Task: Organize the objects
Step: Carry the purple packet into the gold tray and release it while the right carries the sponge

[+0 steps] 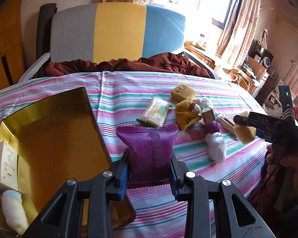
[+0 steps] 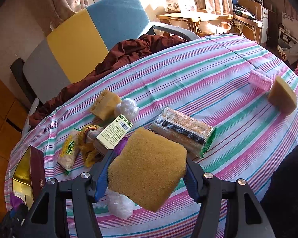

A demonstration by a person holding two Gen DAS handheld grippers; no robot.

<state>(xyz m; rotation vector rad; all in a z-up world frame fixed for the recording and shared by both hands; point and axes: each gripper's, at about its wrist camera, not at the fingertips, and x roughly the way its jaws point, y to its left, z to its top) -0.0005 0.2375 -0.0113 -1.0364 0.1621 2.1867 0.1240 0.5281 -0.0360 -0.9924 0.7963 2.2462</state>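
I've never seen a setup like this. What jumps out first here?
Two black claws each hold something up over a striped tablecloth: the left claw pinches a purple snack packet, the right claw grips a yellow sponge. A gold-lined box sits open at the left, beside scattered snacks.

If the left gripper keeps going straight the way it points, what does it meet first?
The left gripper is shut on the purple packet. Just beyond lies the green-edged snack pack on the striped cloth; depth is unclear.

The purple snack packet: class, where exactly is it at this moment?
In the left wrist view, the purple snack packet is clamped in the left hand-held gripper, lifted above the striped cloth, just right of the gold-lined box.
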